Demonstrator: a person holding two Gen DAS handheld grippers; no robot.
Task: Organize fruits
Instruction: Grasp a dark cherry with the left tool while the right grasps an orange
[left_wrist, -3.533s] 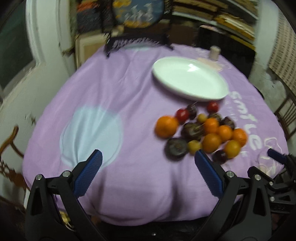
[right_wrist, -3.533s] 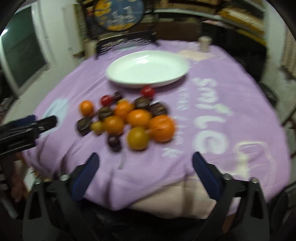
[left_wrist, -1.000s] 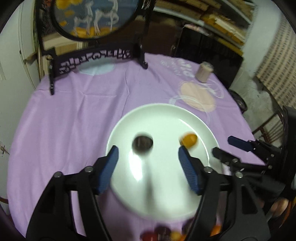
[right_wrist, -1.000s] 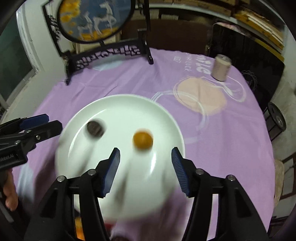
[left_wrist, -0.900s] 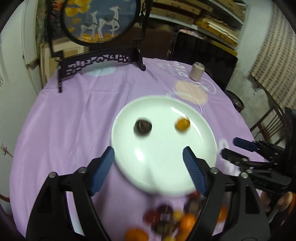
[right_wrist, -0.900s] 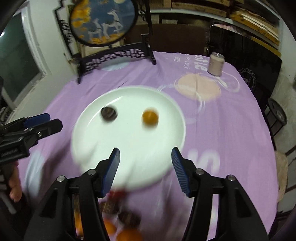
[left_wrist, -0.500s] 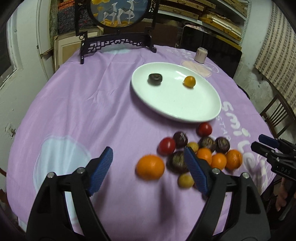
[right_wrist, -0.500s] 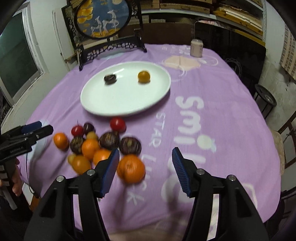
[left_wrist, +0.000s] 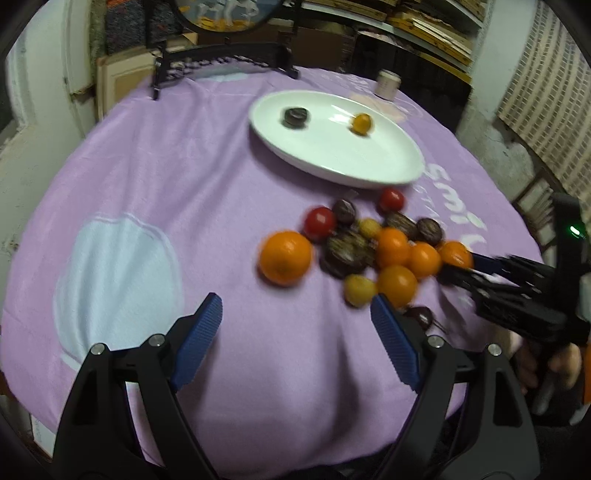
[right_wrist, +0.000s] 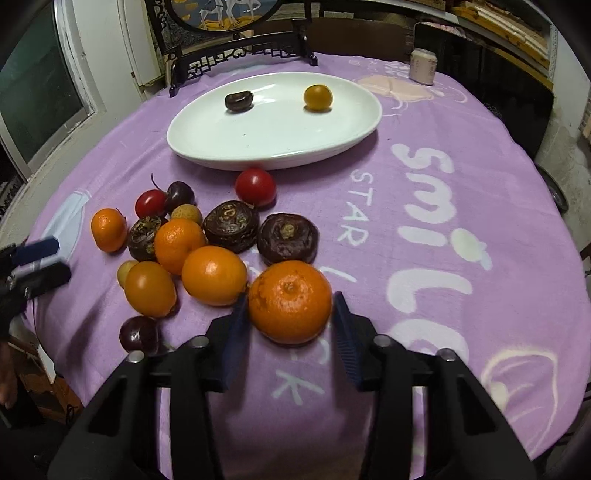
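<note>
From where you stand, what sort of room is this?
Probably a lived-in home room that doubles as storage: a round table under a purple printed tablecloth, a framed ornamental screen on a carved stand, and cluttered shelves along the back wall.

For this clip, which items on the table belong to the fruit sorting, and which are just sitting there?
Part of the job:
- white oval plate
- small dark fruit and small orange fruit on it
- loose pile of fruit on the cloth
- large orange mandarin between the closing right tongs

Just lying about:
- small pale jar
- black carved stand
- purple printed tablecloth
</note>
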